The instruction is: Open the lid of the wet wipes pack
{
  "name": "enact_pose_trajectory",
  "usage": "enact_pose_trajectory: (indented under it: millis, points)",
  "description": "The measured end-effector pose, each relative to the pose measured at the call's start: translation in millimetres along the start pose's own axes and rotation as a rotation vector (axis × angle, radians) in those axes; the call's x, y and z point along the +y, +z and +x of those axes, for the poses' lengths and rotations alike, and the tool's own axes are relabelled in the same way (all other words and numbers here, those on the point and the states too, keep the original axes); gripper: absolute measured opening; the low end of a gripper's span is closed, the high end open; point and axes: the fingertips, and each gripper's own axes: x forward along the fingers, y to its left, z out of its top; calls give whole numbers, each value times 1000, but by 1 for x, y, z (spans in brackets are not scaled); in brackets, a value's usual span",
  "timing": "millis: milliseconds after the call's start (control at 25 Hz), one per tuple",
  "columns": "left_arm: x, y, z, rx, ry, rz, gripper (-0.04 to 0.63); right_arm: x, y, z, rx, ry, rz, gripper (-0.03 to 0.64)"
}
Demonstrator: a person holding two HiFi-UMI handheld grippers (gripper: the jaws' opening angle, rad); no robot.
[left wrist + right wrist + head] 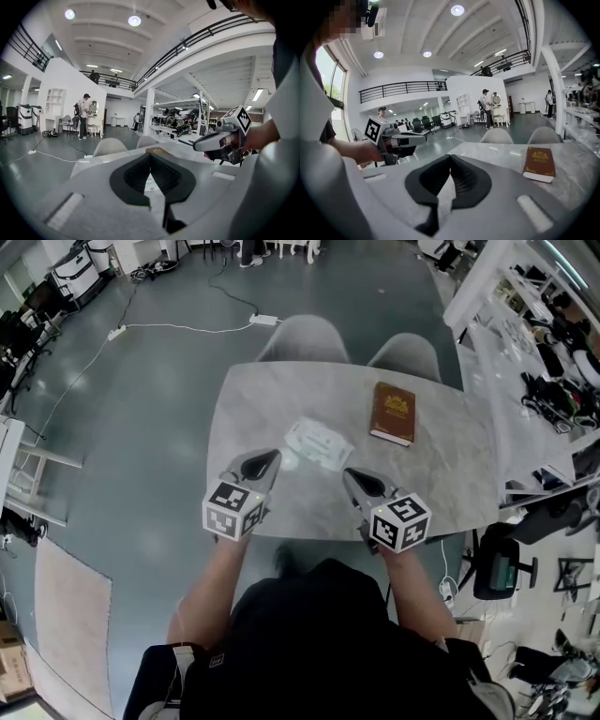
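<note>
**Both tongs closed and empty, wipes pack lying between them**

The left tongs are shut tip to tip with nothing clamped in them, and the right tongs are the same, dark pads pressed together on nothing. Each is held low over the near edge of the tabletop, a marker cube riding at its rear end.

The wet wipes pack lies flat at the middle of the head view, a little tilted, just beyond the two tips and between them. Neither of the tongs touches it. From the left gripper view a strip of the white pack shows through the gap under the closed pads.

To the upper right of the pack, well apart from it, a brown book with a gold crest lies flat on the marble; in the right gripper view it sits at the right of the frame.

Past the far edge of the tabletop stand two grey chairs, pushed in side by side. Beyond them is the grey floor, with a white cable trailing across it at the upper left. In the left gripper view a person stands far back by a white wall.
</note>
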Motion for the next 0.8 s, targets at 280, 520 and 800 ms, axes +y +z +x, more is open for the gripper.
enact_pose_trajectory:
  millis: [280, 520, 800]
  points:
    - [9, -33, 19, 49, -70, -34, 11, -4, -17, 28, 95, -45, -51, 2]
    - [20, -50, 47, 89, -79, -42, 11, -18, -23, 59, 156, -43, -91, 2]
    - [32, -83, 92, 159, -112, -46, 14, -48, -36, 100, 245, -24, -147, 3]
